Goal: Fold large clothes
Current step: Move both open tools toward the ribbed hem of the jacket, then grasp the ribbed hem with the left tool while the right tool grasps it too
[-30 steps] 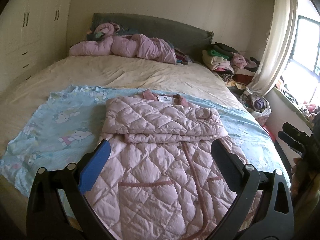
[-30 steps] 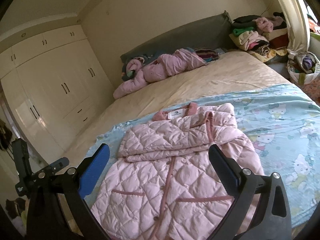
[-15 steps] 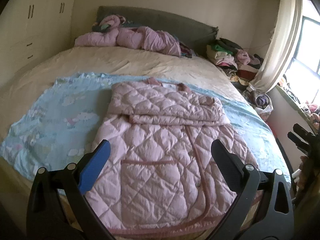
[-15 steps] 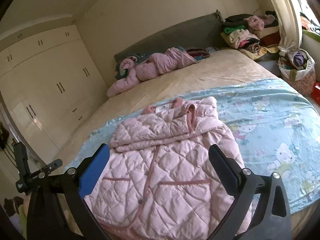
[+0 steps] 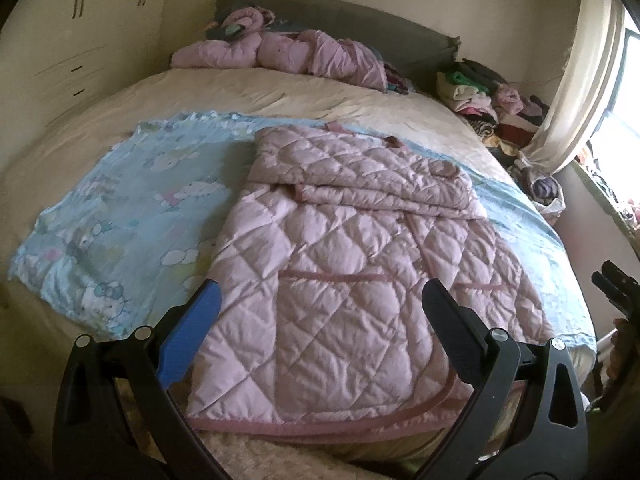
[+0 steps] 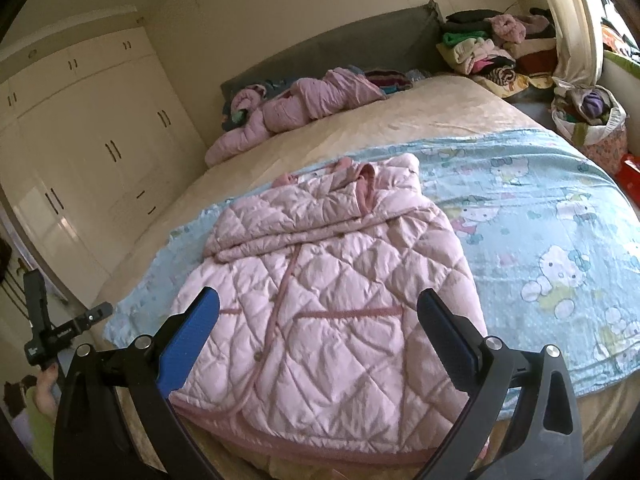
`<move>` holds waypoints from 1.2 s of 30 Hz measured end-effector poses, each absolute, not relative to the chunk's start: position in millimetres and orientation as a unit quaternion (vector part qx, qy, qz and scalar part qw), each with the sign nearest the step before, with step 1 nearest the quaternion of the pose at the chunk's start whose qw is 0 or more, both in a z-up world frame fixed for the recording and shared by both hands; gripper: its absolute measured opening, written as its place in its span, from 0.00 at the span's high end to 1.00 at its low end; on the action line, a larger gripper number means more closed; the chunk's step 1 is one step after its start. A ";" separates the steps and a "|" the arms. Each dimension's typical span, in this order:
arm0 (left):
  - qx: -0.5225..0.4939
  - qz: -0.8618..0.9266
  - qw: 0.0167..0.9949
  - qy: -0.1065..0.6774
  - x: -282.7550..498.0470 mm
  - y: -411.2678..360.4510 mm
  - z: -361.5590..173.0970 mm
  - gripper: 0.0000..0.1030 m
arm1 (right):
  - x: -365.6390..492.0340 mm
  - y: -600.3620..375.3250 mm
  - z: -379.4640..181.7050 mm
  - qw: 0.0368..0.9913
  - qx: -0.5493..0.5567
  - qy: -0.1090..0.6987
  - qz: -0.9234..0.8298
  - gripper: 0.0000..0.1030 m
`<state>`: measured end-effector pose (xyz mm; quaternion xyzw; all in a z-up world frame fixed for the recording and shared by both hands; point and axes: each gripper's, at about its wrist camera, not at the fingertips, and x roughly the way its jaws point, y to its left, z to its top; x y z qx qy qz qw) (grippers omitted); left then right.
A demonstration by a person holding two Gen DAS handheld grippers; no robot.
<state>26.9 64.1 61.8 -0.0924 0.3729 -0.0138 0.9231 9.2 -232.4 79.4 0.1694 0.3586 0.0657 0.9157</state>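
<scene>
A pink quilted jacket (image 5: 344, 264) lies flat on a light blue cartoon-print sheet (image 5: 132, 208) on the bed, its sleeves folded across the chest and its hem at the near bed edge. It also shows in the right wrist view (image 6: 328, 288). My left gripper (image 5: 320, 296) is open and empty, held above the jacket's hem. My right gripper (image 6: 318, 304) is open and empty, also above the lower part of the jacket. Neither touches the cloth.
A second pink padded garment (image 5: 280, 52) lies crumpled by the grey headboard (image 5: 360, 20). Piles of clothes (image 6: 488, 48) and a full bag (image 6: 588, 116) stand at the right of the bed. White wardrobes (image 6: 88, 152) line the left wall.
Both grippers have pulled back toward the near edge of the bed, so the jacket's hem and bed edge now show. Both stayed open. The jacket has not moved.
</scene>
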 end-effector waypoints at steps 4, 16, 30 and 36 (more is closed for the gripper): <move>-0.091 -0.002 0.916 0.390 22.7 76.2 47.1 0.08 | 2.7 -236.2 68.4 0.912 0.173 0.368 0.064 0.04; -0.137 0.032 0.879 0.455 13.0 135.1 -22.2 0.09 | -13.0 -254.3 34.2 0.896 0.200 0.393 0.046 0.04; -0.148 0.009 0.844 0.516 26.7 134.4 -77.6 0.18 | -17.6 -262.8 5.5 0.880 0.211 0.424 0.038 0.04; -0.152 0.008 0.829 0.537 30.8 130.8 -98.8 0.18 | -21.4 -263.0 -8.6 0.871 0.205 0.444 0.040 0.04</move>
